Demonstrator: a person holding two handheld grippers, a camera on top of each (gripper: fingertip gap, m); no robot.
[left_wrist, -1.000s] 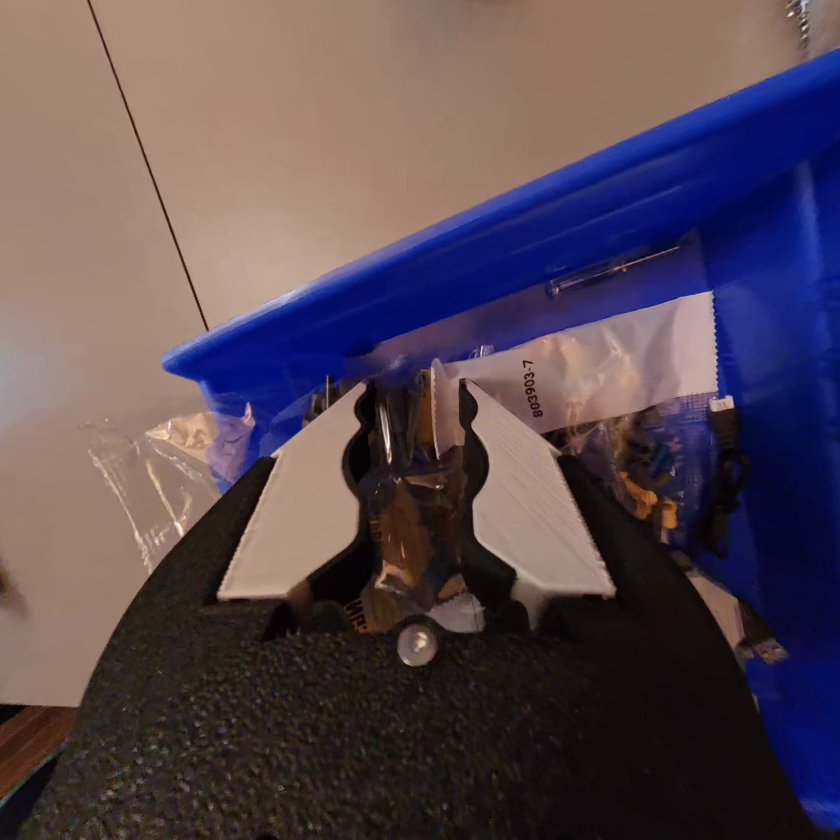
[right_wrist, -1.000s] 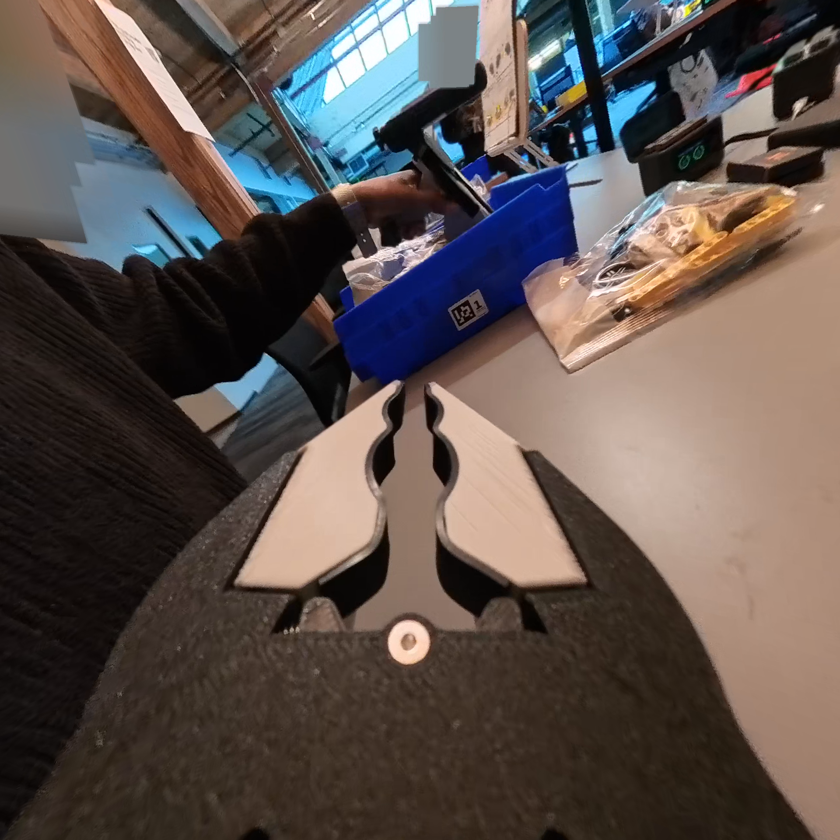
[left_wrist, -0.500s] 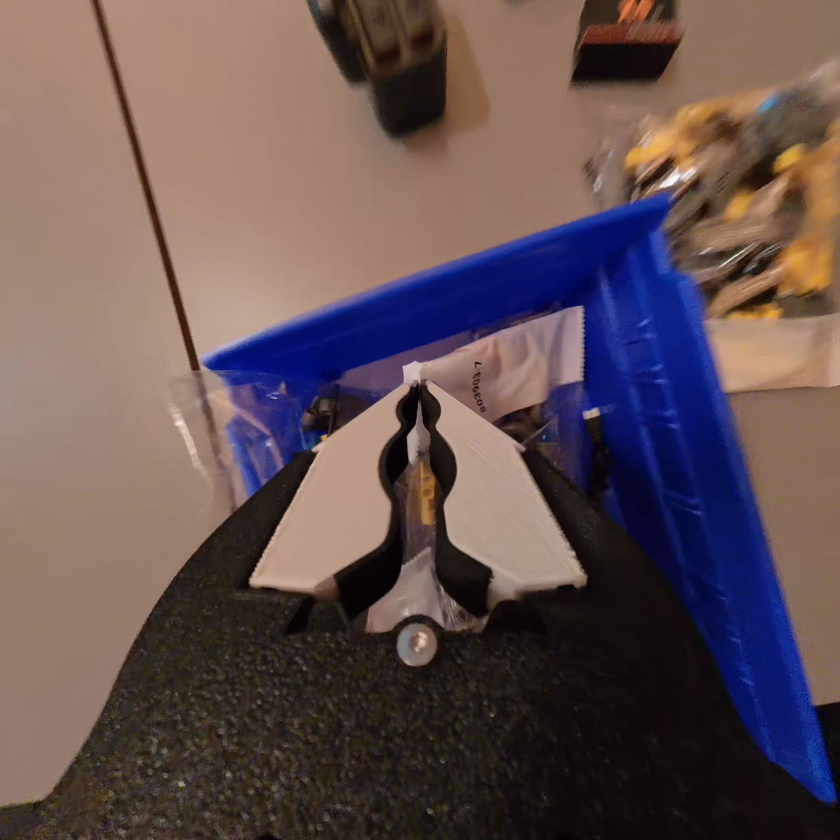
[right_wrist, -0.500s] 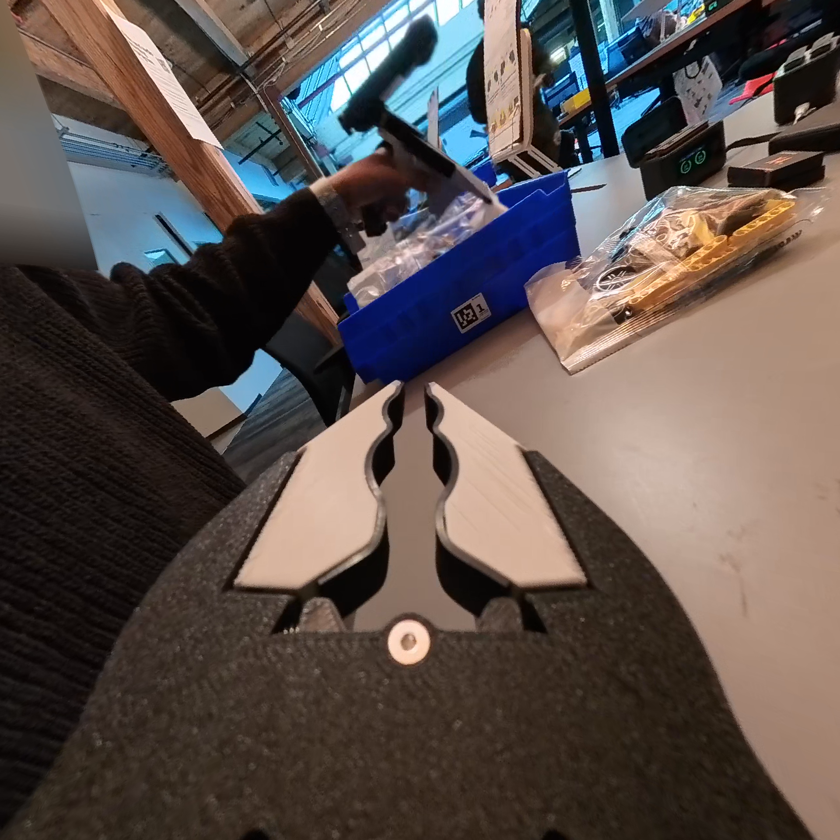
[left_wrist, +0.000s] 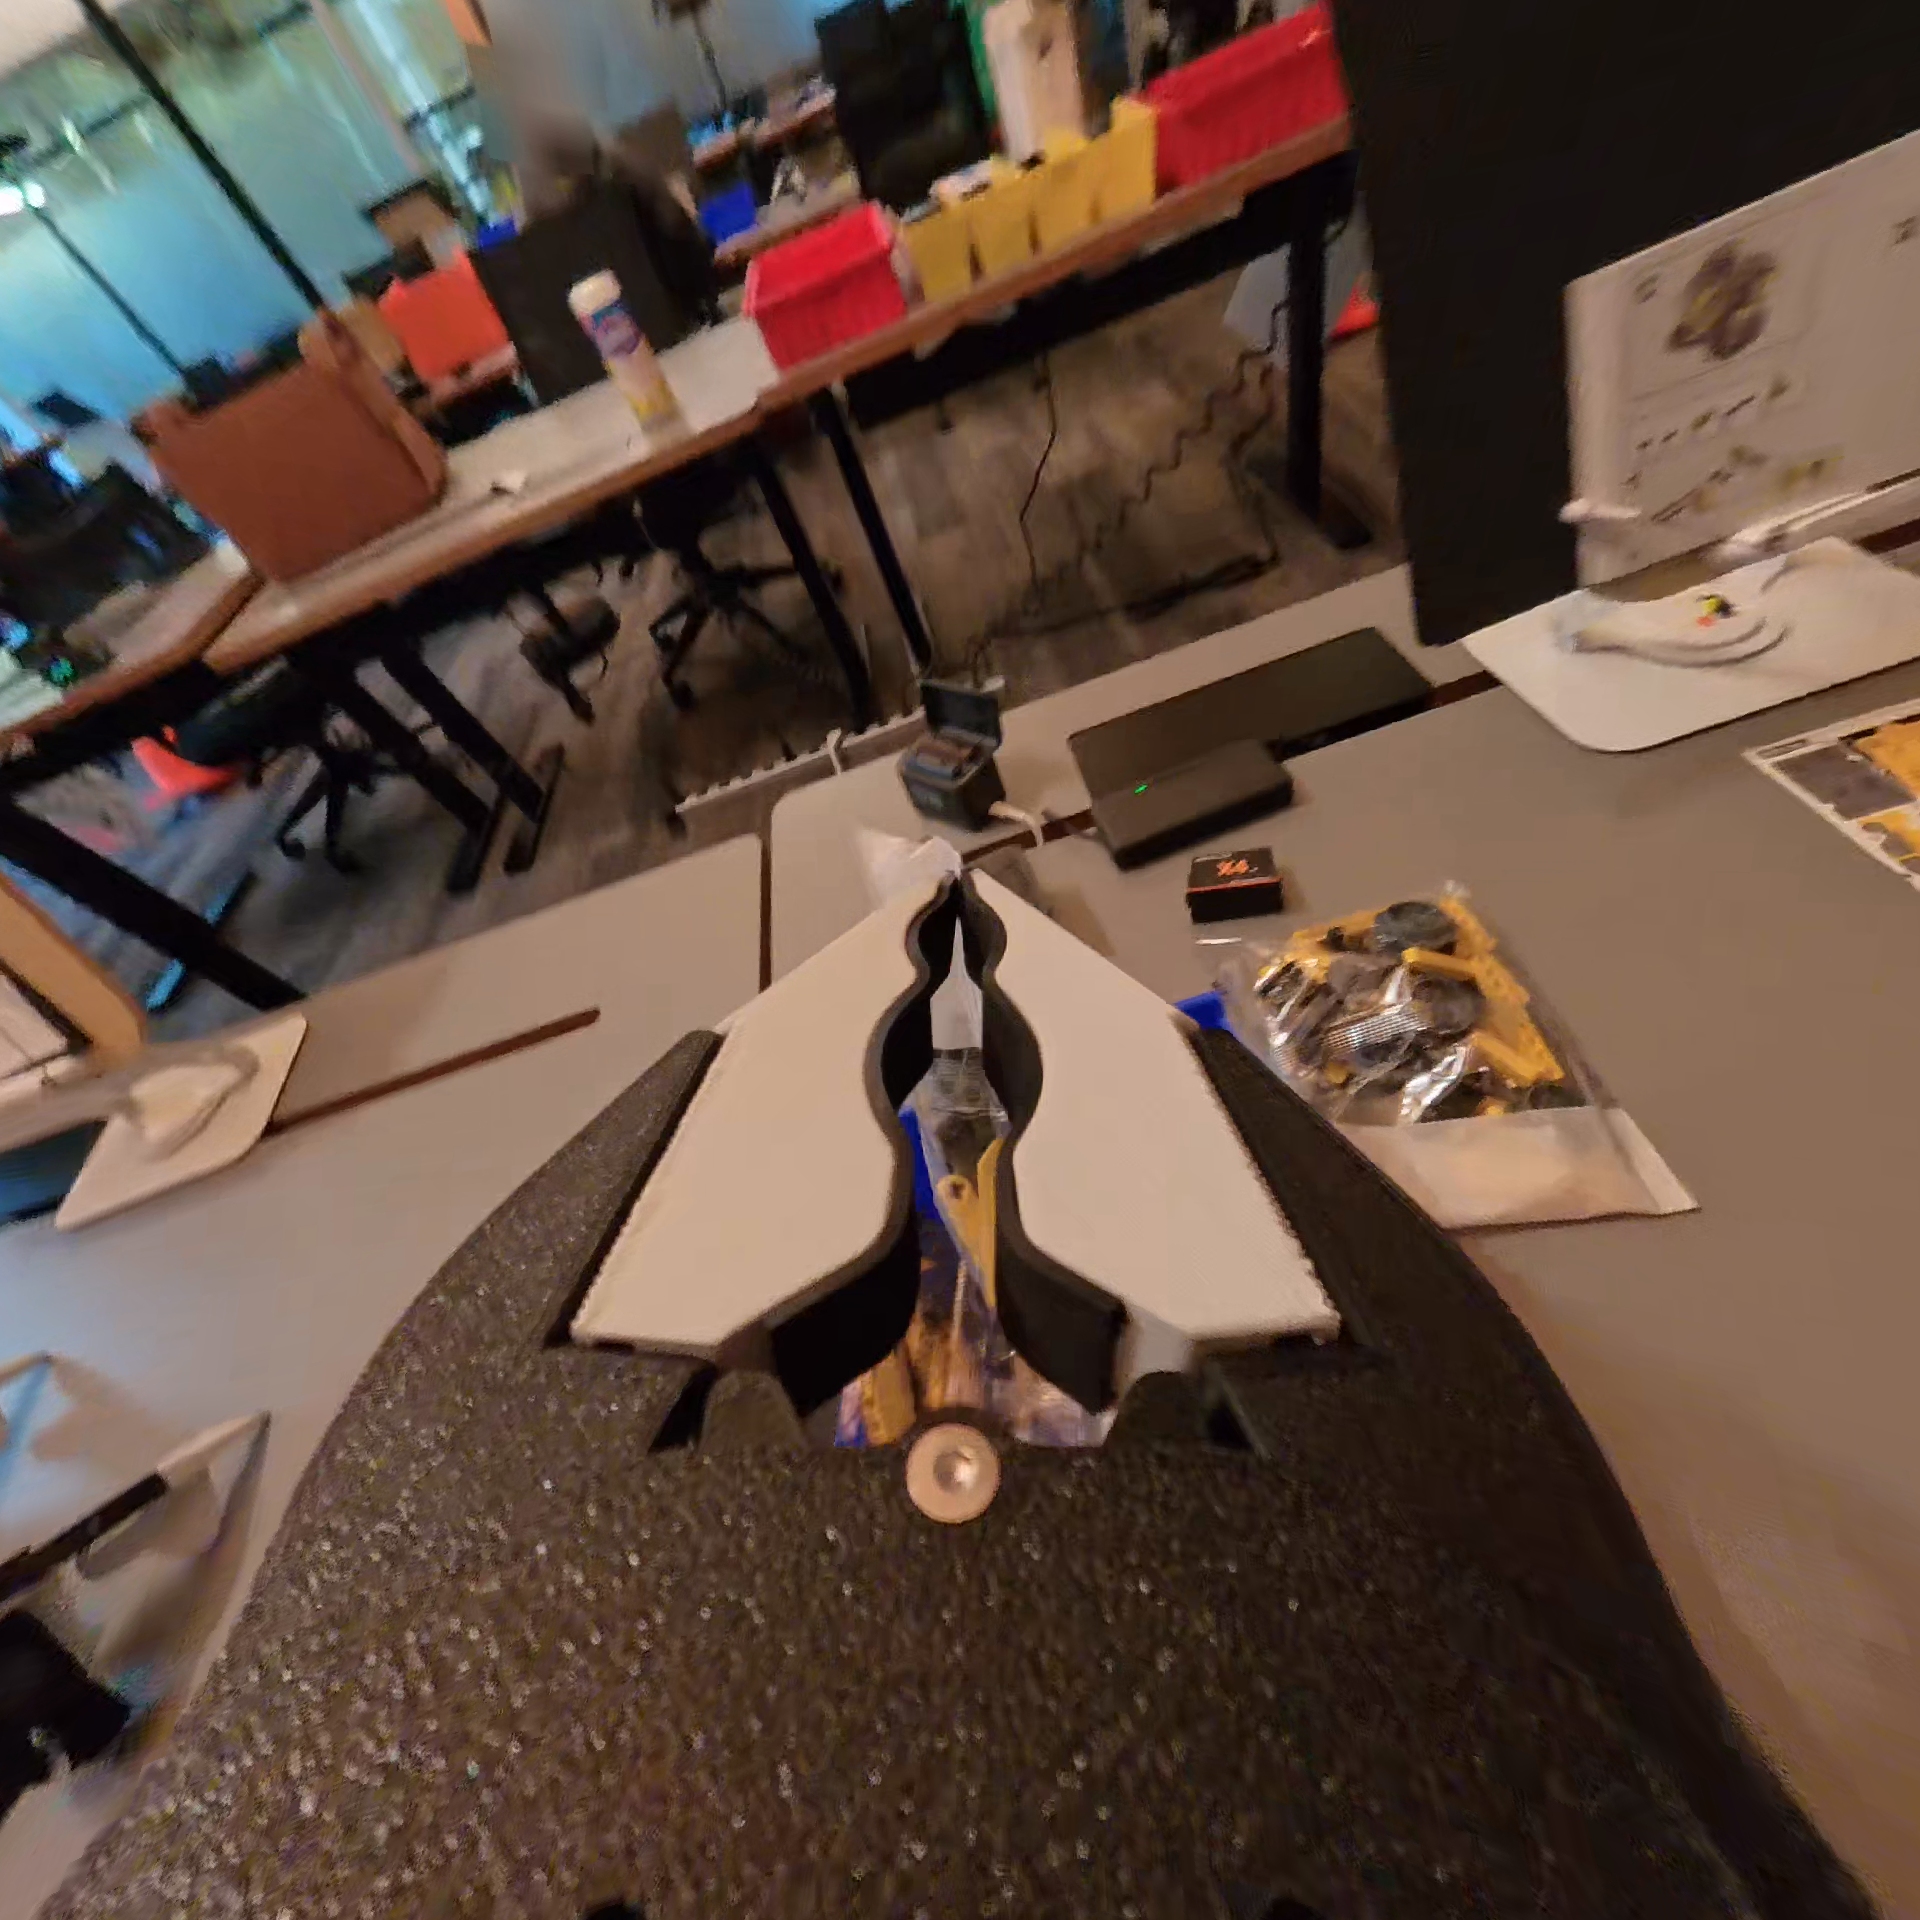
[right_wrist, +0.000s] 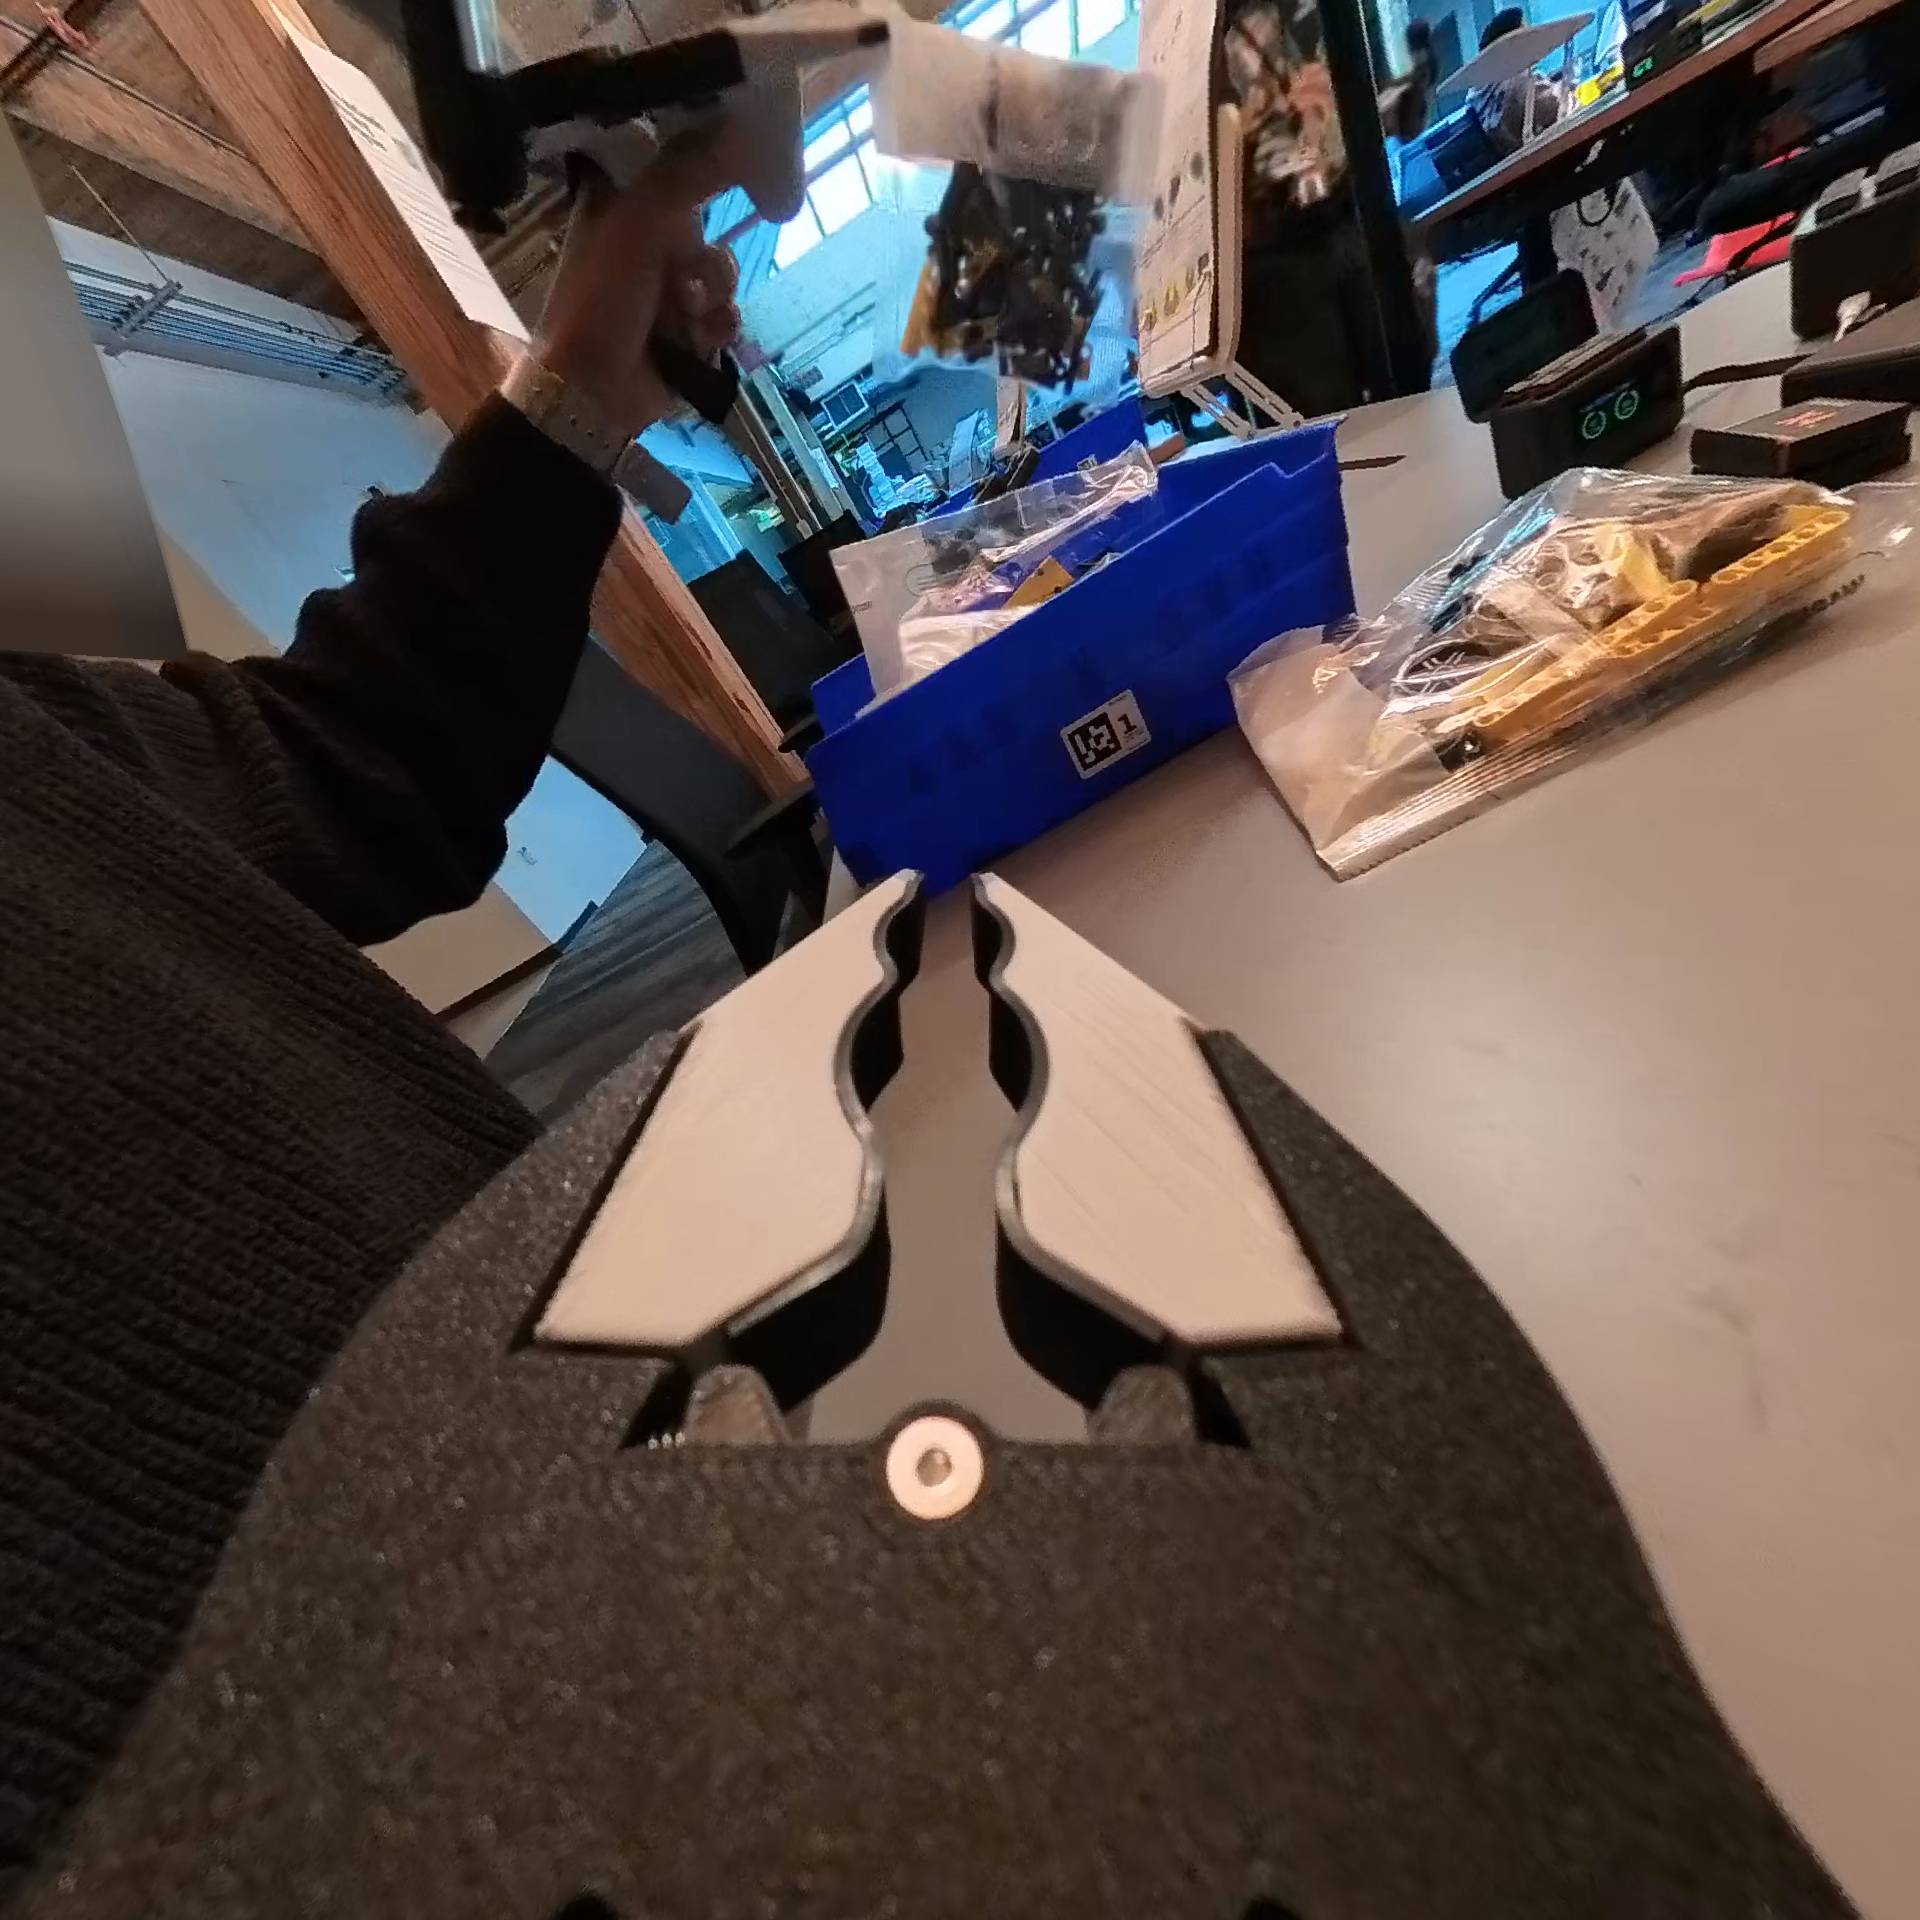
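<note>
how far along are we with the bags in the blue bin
Done: one bag of yellow and black parts lies on the table beside the blue bin. In hand: the left tool is shut on a second bag, held in the air above the bin. Left: more bags sit in the bin; the right tool is open and empty.

Wide open workshop out there. Long brown-topped tables (left_wrist: 582, 488) on black legs run across the far side, carrying red bins (left_wrist: 826, 296), yellow bins (left_wrist: 1023, 203) and a brown box (left_wrist: 296, 457) far left. Black office chairs (left_wrist: 717, 603) are tucked under them on a grey-brown floor (left_wrist: 1132, 468). Glass partitions (left_wrist: 135, 197) glow blue-green at far left. In the right wrist view, a thick wooden post (right_wrist: 436, 312) slants up on the left, with bright windows (right_wrist: 831, 208) behind it.
</note>
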